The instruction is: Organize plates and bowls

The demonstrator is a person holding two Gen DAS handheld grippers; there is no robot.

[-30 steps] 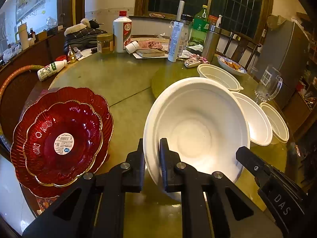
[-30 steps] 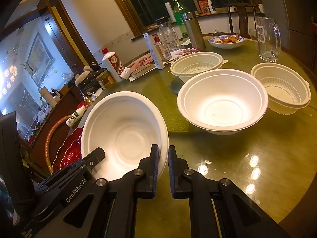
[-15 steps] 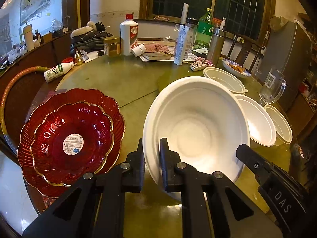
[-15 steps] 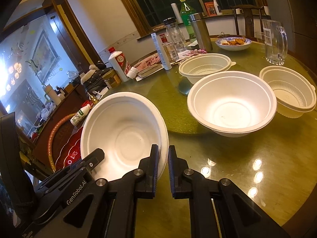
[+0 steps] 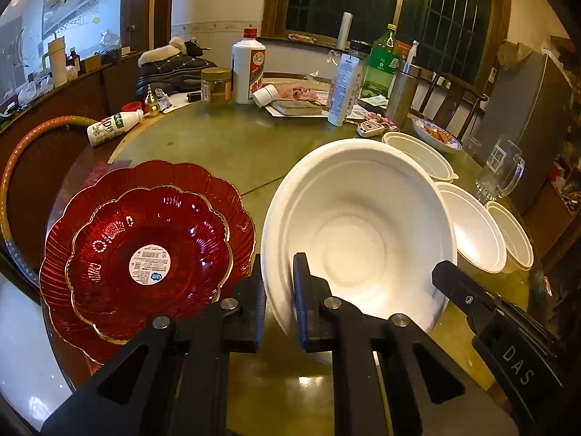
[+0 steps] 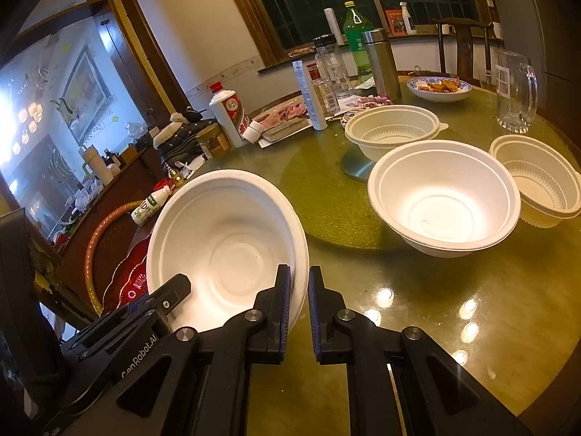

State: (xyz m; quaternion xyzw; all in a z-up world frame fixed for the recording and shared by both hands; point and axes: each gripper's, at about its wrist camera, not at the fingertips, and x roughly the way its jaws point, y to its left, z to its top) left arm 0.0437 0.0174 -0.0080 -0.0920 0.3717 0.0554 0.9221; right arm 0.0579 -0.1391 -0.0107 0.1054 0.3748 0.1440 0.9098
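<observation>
White bowl (image 5: 363, 232) pinched by both claws (image 5: 277, 290) (image 6: 299, 305); only left view shows stacked red plates (image 5: 145, 247) whole.

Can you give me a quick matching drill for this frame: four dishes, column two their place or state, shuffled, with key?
Column one:
1. held white bowl
2. small red plate
3. second white foam bowl
4. blue-rimmed dish

Column two:
A. holds food, far side of table
B. tilted, rim pinched by both grippers
C. stacked on a larger red plate
D. upright on the table, untouched

Pairs: 1-B, 2-C, 3-D, 4-A. The left gripper and right gripper each clamp the held bowl's rim from opposite sides.
</observation>
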